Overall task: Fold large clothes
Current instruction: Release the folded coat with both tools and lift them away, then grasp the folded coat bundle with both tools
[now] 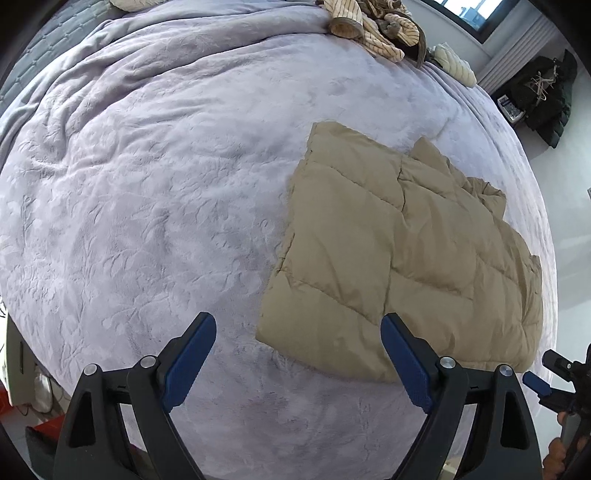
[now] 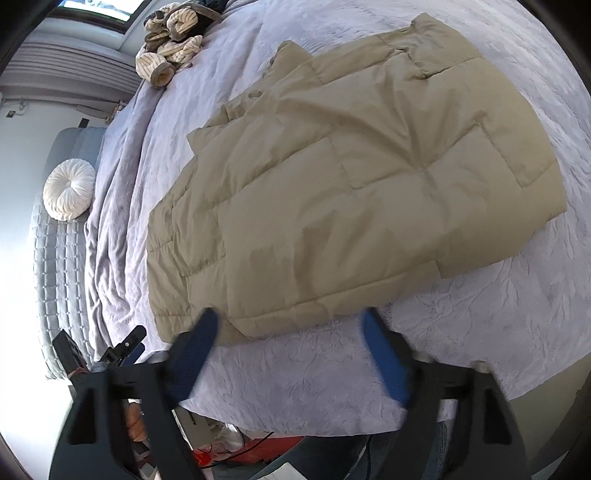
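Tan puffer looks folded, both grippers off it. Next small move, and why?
Probably bring both grippers down to the tan quilted jacket's near edge for another fold. Left gripper and right gripper both stand open with nothing between the pads, and the jacket lies flat but still long on the lavender blanket.

bed (image 1: 147, 184), lilac blanket | window (image 2: 99, 7), daylight | white walls

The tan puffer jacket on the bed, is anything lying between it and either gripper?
Nothing visible. The tan puffer jacket lies folded on the lavender blanket, and only bare blanket separates its near edge from the left gripper and right gripper, both with jaws open and empty. The striped clothes pile sits far off.
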The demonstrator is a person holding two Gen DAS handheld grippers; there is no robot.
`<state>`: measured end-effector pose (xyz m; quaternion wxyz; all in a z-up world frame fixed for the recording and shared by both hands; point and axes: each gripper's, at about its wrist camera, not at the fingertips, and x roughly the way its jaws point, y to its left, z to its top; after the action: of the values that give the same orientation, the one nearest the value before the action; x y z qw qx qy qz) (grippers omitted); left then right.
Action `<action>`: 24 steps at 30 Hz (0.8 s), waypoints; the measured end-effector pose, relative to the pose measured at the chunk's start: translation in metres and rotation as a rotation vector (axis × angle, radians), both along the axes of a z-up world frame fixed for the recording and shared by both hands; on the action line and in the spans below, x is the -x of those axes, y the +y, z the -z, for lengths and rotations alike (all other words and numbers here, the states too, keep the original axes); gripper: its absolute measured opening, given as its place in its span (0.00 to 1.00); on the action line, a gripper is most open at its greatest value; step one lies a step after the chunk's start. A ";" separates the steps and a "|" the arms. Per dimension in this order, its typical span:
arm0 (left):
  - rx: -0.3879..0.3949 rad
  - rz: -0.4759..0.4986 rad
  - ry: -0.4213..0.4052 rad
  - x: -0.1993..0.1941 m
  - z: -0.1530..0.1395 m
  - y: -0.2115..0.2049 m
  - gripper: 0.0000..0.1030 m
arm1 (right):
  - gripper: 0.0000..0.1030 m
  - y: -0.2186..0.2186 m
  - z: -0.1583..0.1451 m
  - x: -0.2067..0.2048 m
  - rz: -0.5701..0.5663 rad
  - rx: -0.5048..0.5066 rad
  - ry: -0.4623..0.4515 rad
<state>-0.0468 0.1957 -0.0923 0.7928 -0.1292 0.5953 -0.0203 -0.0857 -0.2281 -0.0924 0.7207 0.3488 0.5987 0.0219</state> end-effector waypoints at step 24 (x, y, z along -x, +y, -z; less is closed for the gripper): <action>0.081 -0.001 0.042 -0.094 0.039 0.002 1.00 | 0.85 0.025 0.000 -0.068 -0.309 0.184 -0.068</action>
<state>0.0469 0.1981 -0.1315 0.7742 -0.1618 0.6105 -0.0414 -0.0176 -0.2033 -0.0927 0.7574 0.1843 0.6200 0.0893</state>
